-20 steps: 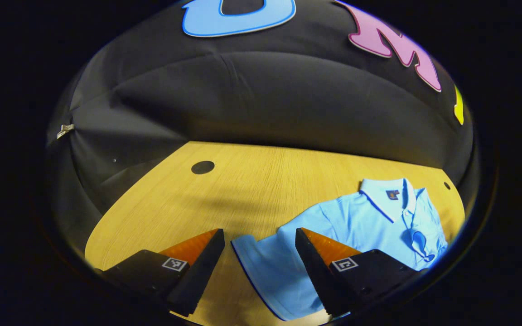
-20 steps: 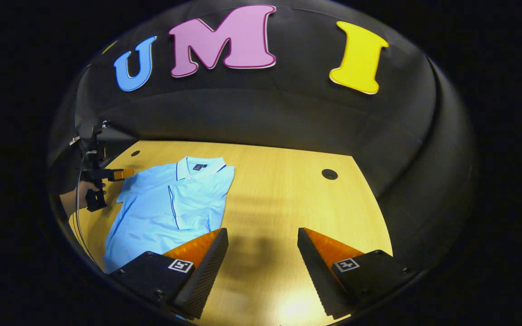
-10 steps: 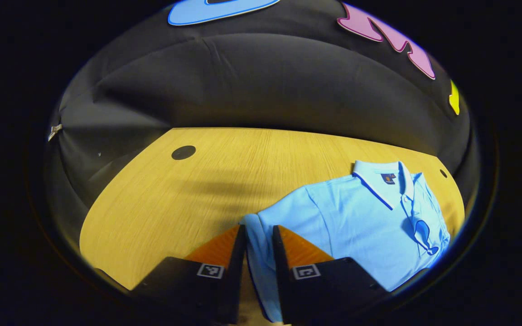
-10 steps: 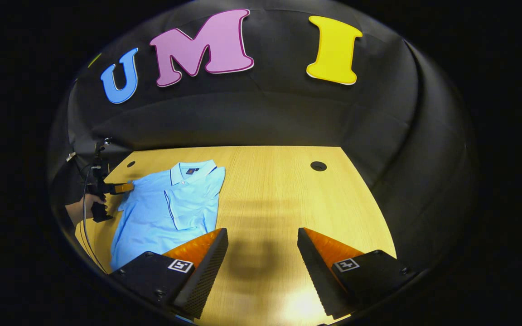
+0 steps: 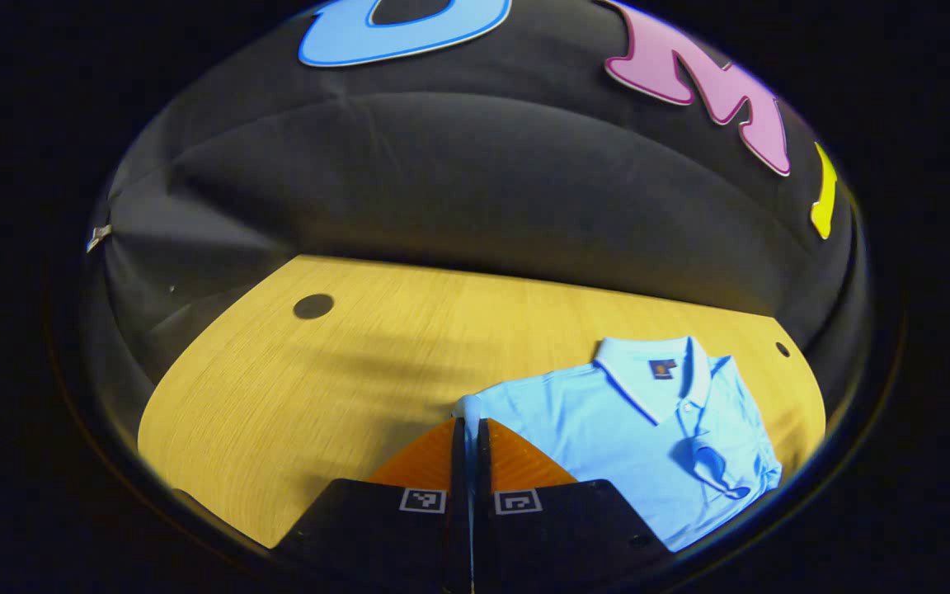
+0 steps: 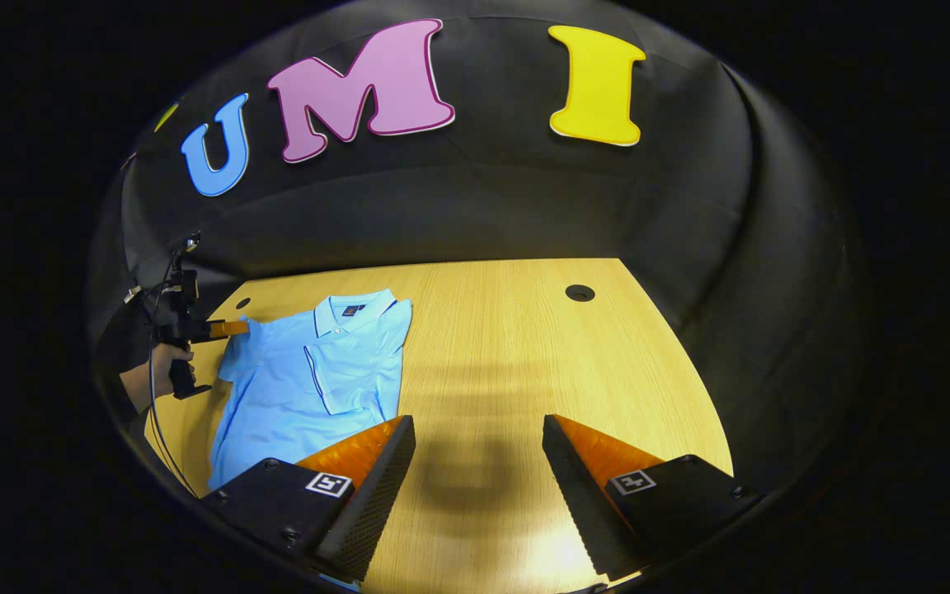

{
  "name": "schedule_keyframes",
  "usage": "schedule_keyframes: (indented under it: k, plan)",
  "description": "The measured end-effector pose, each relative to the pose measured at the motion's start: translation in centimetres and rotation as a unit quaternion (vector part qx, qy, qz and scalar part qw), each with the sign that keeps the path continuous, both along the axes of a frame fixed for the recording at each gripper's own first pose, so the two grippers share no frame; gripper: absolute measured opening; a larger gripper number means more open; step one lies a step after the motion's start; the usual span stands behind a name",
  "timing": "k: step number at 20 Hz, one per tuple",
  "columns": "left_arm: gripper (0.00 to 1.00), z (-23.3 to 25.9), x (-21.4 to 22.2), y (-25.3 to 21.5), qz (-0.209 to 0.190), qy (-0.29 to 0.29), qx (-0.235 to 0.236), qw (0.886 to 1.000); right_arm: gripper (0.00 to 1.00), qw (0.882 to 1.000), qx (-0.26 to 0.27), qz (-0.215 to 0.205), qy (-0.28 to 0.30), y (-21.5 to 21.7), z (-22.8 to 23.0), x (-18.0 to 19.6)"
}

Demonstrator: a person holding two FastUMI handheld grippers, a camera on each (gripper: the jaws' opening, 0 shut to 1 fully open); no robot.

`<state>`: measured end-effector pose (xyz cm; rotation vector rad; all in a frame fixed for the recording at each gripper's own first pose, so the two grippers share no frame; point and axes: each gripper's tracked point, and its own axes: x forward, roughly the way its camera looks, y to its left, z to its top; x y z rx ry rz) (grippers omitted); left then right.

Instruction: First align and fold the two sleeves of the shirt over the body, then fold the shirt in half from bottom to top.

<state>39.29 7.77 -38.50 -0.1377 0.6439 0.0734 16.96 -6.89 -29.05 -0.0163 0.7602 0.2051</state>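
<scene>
A light blue polo shirt (image 5: 632,429) (image 6: 310,379) lies collar-up on the wooden table (image 5: 343,371). One sleeve is folded over its body; its edge shows as a dark line (image 6: 314,375). My left gripper (image 5: 468,429) is shut on the other sleeve (image 5: 468,408), whose cloth shows thin between the fingers and lifted off the table. In the right gripper view that same gripper (image 6: 232,328) is held by a hand (image 6: 166,367) at the shirt's far side. My right gripper (image 6: 479,437) stands open over bare wood, to the right of the shirt, with nothing between its fingers.
The table (image 6: 524,363) has round cable holes (image 5: 313,306) (image 6: 580,292) near its back corners. Black cloth walls close in behind and beside the table. A cable (image 6: 153,412) hangs from the left gripper's hand.
My left gripper went from open around the sleeve to shut on it, and raised the sleeve edge. The right gripper stayed open, drifting slightly.
</scene>
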Motion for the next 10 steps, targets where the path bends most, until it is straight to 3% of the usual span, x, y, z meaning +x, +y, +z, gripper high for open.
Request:
schedule_keyframes:
  k: [10]
  plan:
    - [0.07,5.4,-0.1,-13.1,-0.107,-0.026,-0.036,0.993,0.99,1.000,0.026,-0.002,-0.002,1.2,1.0,-0.7]
